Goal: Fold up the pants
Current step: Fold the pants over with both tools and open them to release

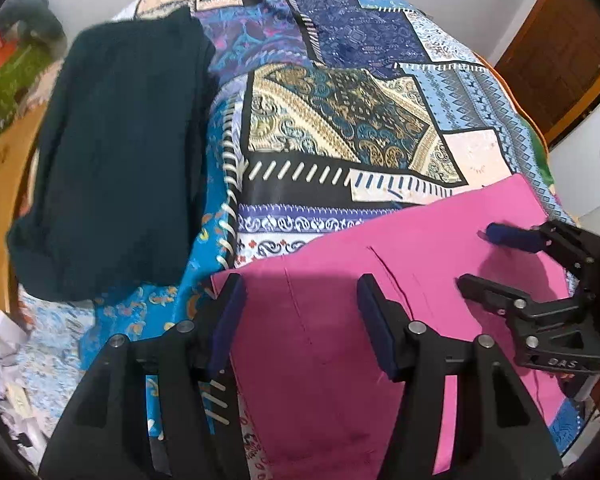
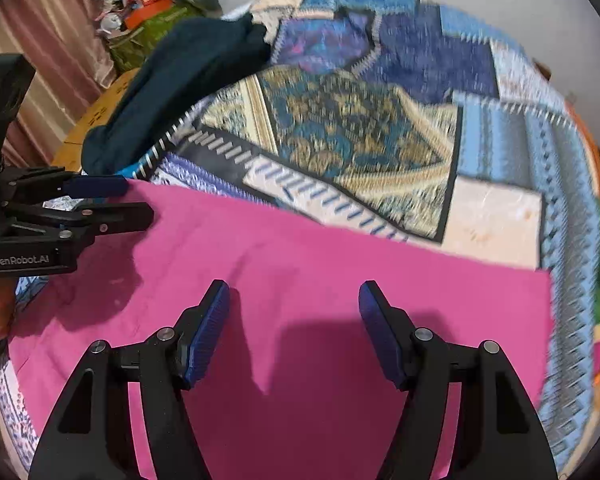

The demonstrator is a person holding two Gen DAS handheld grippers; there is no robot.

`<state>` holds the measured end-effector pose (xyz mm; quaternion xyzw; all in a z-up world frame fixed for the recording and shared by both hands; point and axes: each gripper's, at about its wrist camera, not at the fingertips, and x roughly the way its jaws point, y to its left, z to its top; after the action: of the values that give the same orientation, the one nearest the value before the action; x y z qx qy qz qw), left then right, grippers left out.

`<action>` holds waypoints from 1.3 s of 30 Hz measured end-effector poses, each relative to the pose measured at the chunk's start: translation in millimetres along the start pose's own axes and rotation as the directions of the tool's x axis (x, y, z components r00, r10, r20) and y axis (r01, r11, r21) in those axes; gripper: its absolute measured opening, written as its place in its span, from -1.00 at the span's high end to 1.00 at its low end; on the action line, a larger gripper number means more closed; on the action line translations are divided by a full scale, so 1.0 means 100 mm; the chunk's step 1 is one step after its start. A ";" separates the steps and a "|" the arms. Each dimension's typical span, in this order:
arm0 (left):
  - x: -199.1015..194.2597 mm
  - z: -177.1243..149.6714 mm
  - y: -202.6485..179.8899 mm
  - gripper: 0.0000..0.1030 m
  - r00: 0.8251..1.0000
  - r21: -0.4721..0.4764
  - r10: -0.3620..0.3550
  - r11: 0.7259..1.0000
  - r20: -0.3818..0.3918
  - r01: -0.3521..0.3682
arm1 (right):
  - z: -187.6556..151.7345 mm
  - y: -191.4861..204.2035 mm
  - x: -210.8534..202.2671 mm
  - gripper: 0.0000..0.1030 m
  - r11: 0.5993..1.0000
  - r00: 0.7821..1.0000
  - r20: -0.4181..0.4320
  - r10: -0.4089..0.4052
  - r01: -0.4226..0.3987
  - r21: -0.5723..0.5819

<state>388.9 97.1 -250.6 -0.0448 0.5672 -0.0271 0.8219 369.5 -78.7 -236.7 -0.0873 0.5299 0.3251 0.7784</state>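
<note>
Pink pants [image 1: 380, 280] lie flat on a patterned bedspread [image 1: 340, 120], near its front edge; they also show in the right wrist view [image 2: 320, 272]. My left gripper [image 1: 300, 300] is open and empty, hovering over the left part of the pink cloth. My right gripper [image 2: 294, 304] is open and empty over the middle of the cloth. The right gripper also shows in the left wrist view [image 1: 472, 256] at the right, and the left gripper shows in the right wrist view [image 2: 136, 200] at the left. Neither holds cloth.
A folded dark teal garment [image 1: 112, 160] lies on the bed's left side, also in the right wrist view [image 2: 180, 80]. A cardboard box [image 1: 4, 184] and clutter stand left of the bed. A wooden door [image 1: 560, 48] is at the far right.
</note>
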 end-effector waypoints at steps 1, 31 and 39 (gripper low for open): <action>-0.01 -0.01 0.00 -0.12 1.000 0.012 -0.001 1.000 0.002 0.001 | -0.01 -0.01 0.03 -0.23 1.000 1.000 -0.015 0.002 -0.002 0.002; -0.74 -1.16 0.02 -0.26 0.995 0.065 0.072 0.995 0.065 -0.076 | -1.30 -0.13 -0.85 -0.41 0.993 0.996 0.025 -0.089 0.087 0.077; -0.93 -1.35 0.15 -0.30 0.994 -0.051 0.021 0.999 0.108 -0.015 | -1.46 -0.13 -0.94 -0.43 0.988 0.991 0.046 -0.127 0.122 0.096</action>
<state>229.9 115.1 -213.5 -0.0617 0.5226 -0.0029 0.8503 243.7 -197.3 -218.0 -0.0756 0.5175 0.2530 0.8139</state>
